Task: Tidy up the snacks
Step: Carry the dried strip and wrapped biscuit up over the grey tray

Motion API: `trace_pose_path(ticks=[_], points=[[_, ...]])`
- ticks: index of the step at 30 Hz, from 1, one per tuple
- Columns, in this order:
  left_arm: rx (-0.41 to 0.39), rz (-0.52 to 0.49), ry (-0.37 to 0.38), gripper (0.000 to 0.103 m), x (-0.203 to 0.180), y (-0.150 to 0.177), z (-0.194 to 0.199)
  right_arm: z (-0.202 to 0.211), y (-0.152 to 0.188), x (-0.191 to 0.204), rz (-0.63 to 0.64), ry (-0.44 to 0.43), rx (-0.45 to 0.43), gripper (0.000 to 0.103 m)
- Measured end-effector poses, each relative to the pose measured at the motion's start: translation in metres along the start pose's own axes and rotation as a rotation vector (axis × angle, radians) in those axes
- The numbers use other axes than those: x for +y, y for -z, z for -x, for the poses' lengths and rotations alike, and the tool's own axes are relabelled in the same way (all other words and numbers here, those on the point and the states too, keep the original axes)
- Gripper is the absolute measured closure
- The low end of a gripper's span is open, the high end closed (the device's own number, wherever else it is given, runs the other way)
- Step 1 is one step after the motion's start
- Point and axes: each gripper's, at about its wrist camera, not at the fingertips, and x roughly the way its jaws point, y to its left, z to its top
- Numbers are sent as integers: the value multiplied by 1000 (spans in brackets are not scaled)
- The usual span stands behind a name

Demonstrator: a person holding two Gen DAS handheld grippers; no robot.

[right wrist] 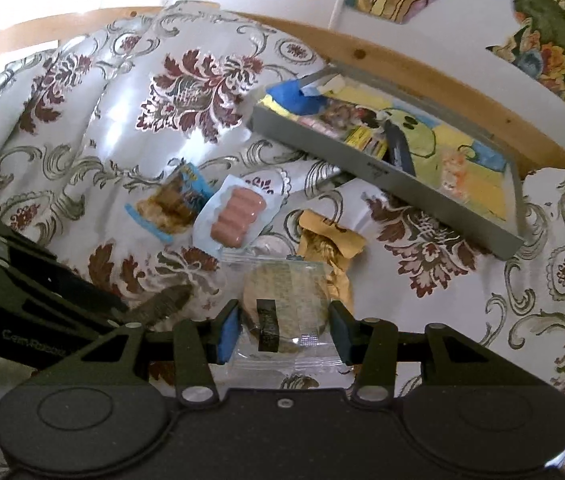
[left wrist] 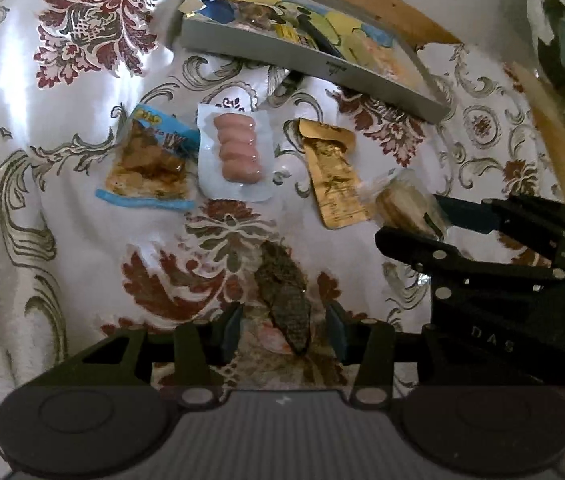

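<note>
Right gripper (right wrist: 284, 334) stands with its blue-padded jaws spread wide on either side of a round, pale biscuit sealed in a clear plastic wrapper (right wrist: 284, 304), neither pad visibly touching it; judging by that stance, it is lining up a pick. The wrapper lies flat on the floral white, maroon and green cloth (right wrist: 94, 92), its sealed ends running away from the camera, roughly toward the grey shallow tray holding colourful packets (right wrist: 366, 168), which suits a straight carry there. Just beyond the biscuit lies a crumpled gold foil sachet (right wrist: 322, 246), its long axis likewise angled toward the tray. Left of the biscuit sit a clear pack of pink sausages (right wrist: 236, 216) and a blue-edged packet of brown snack (right wrist: 170, 204). Left gripper (left wrist: 284, 334), jaws apart, straddles a dark ridged strip (left wrist: 286, 300), nearer than the biscuit.
</note>
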Motion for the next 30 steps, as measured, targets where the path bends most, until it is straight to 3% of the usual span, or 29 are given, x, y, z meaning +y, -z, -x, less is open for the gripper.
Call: trace_pose_path(ticks=[13, 30], points=[[-38, 50, 29, 58, 2, 1, 8, 15, -2, -9, -44, 36, -47, 54], [-248, 20, 35, 58, -3, -18, 32, 22, -8, -18, -93, 77, -134, 54]])
